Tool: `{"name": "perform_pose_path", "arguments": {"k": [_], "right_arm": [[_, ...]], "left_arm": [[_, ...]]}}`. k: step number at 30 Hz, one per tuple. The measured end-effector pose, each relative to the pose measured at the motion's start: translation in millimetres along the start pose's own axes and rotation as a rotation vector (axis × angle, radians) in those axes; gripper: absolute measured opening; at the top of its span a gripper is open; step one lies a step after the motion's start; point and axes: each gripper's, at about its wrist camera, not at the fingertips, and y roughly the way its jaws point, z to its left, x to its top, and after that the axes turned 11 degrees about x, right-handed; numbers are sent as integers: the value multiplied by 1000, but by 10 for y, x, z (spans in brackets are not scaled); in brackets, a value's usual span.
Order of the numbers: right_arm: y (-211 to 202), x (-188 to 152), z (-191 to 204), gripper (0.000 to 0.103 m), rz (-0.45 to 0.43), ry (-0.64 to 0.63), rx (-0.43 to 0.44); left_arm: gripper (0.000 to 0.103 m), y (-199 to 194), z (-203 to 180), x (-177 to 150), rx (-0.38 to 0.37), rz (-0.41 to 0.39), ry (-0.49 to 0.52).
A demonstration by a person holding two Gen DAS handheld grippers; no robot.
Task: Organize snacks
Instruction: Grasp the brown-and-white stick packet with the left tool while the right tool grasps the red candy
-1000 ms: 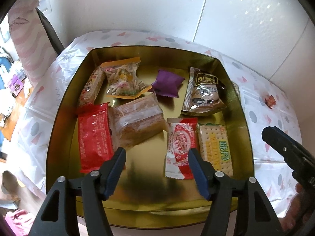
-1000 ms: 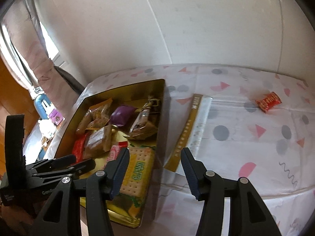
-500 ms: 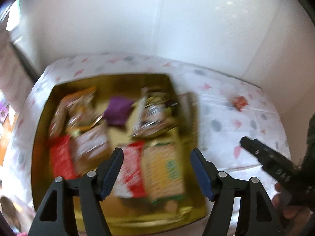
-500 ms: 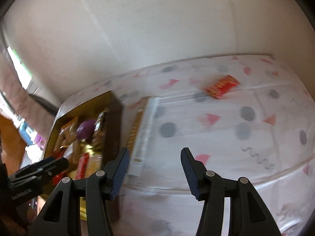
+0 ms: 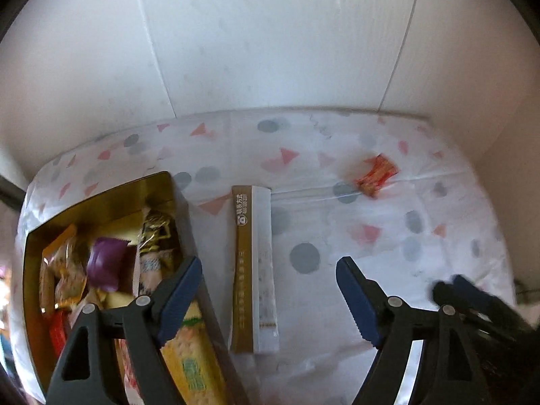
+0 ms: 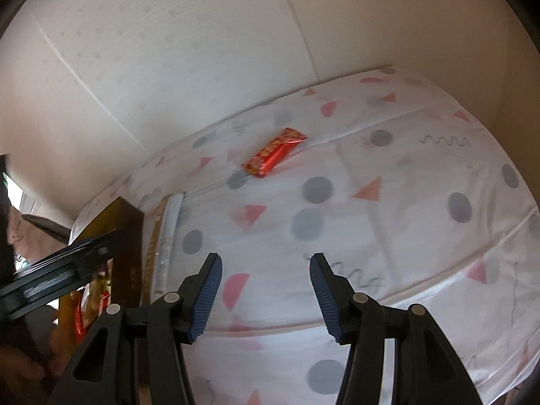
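Right — your left gripper (image 5: pixel 270 298) has nothing between its jaws, which are opening, and the long gold stick pack (image 5: pixel 254 263) lies just ahead of it, a bit toward the left finger. The gold tin (image 5: pixel 101 199) sits off to that gripper's left w/ most snacks already inside. Your right gripper (image 6: pixel 265 295) is about half open, empty, over bare tablecloth (image 6: pixel 388 236); the red wrapper (image 6: pixel 274 156) lies well ahead of it, slightly left.

Risks, as I read it: both hands are close together — the right tool shows at the left view's lower-right edge, so reaching for the same item could clash. The stick pack is flat & thin; a shallow pinch may slide off or bunch the cloth.
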Motion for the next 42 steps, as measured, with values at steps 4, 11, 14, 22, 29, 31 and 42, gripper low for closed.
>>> {"name": "perform_pose_path", "arguments": {"k": [4, 11, 14, 22, 29, 31, 42], "right_arm": [[-77, 31, -148, 55, -8, 19, -15], [-183, 103, -417, 55, -19, 48, -39], [-197, 134, -502, 55, -17, 53, -43], [-95, 308, -533, 55, 0, 18, -32], [253, 725, -350, 55, 34, -48, -4], [448, 887, -252, 55, 67, -80, -1], [1166, 1209, -113, 55, 160, -46, -74]], "left_arm": [[74, 382, -173, 112, 71, 66, 65], [63, 719, -247, 160, 136, 147, 102], [57, 726, -269, 143, 142, 129, 85], [35, 579, -376, -17, -2, 93, 4], [53, 445, -291, -209, -77, 92, -114], [55, 427, -264, -271, -80, 106, -131], [55, 316, -277, -424, -71, 126, -116]]}}
